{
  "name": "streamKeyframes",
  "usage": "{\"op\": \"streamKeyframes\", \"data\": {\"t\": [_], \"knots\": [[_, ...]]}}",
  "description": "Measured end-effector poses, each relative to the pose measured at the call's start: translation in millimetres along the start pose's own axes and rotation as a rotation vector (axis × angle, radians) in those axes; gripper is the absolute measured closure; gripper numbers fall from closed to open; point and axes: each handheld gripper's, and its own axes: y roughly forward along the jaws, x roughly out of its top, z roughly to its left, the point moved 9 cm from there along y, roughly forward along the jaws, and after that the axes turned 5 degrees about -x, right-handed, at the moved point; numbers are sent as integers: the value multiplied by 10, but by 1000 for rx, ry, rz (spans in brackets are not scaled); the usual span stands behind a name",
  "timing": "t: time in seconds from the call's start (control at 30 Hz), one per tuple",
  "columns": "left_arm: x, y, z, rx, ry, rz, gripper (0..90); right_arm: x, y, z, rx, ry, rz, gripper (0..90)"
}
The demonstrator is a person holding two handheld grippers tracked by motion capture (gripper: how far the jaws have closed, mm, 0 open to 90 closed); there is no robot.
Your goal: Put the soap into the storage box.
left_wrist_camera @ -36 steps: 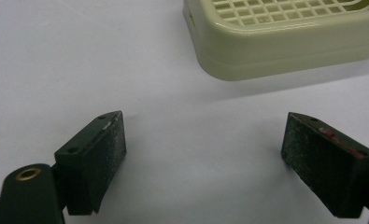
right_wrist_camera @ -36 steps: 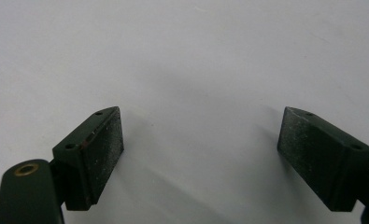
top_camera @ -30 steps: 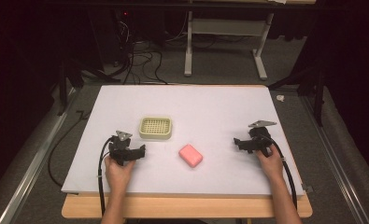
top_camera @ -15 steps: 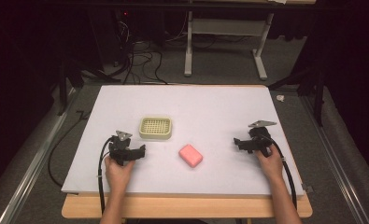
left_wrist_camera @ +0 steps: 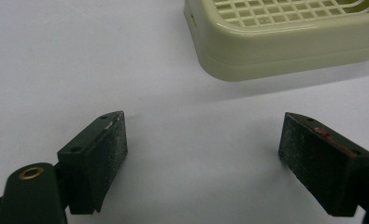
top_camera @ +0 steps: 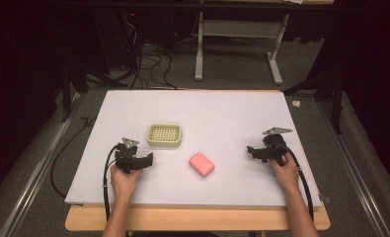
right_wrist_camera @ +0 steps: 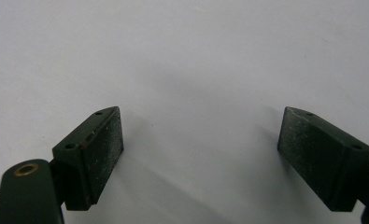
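Nothing has shifted since a moment ago: both my hands rest on the white table (top_camera: 222,108). Left gripper (top_camera: 144,161) is spread wide just short of the cream soap dish (top_camera: 164,135); right gripper (top_camera: 254,152) spread over bare table, pink soap (top_camera: 201,164) between them

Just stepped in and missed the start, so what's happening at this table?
A person sits at a white table with a gripper in each hand. The left gripper rests near a cream soap dish, jaws wide apart and holding nothing. The right gripper sits at the other side, also open over bare table. A pink soap bar lies between them, outside the dish, and neither gripper touches it.
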Motion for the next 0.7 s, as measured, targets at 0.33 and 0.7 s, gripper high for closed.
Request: {"op": "streamKeyframes", "data": {"t": [0.33, 0.7], "knots": [[-6, -52, -16, -24, -2, -16, 145, 0, 0, 0, 0, 0, 0, 148], [15, -173, -115, -71, 15, -52, 136, 0, 0, 0, 0, 0, 0, 148]]}}
